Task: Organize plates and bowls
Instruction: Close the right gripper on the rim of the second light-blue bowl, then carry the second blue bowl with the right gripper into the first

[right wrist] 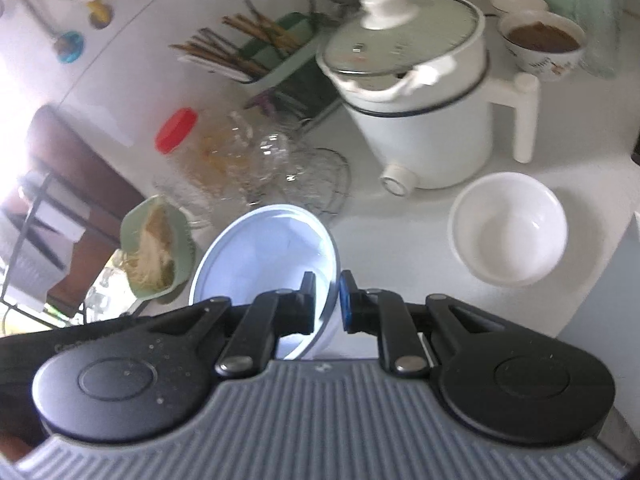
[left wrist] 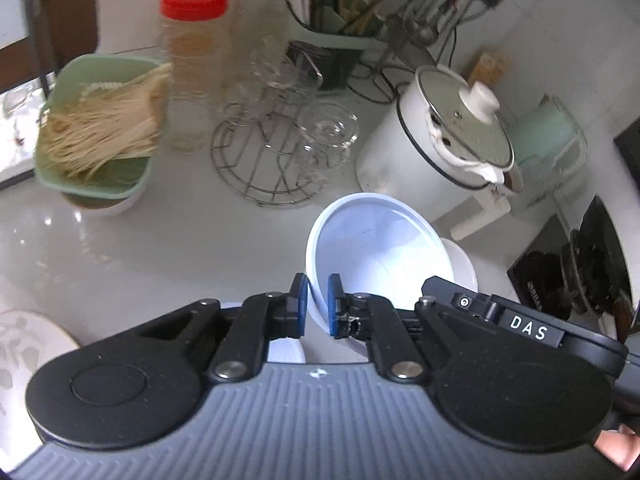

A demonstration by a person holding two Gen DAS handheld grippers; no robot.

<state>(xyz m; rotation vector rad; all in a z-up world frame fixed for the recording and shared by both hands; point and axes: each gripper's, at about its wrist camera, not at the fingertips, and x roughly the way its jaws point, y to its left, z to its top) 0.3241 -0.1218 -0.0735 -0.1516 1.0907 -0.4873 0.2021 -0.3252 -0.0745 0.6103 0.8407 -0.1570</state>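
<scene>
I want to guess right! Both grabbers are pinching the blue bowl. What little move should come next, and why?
Probably carry the blue bowl sideways and lower it into the empty white bowl on the counter. The left gripper and right gripper each clamp its rim, it hangs tilted, and nesting the two bowls would suit tidying.

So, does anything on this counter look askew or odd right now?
Yes. The pale blue bowl is tilted steeply, with the left gripper and right gripper each clamped on its rim. Also, a white cloth is wedged under the electric pot's glass lid, which sits askew.
</scene>
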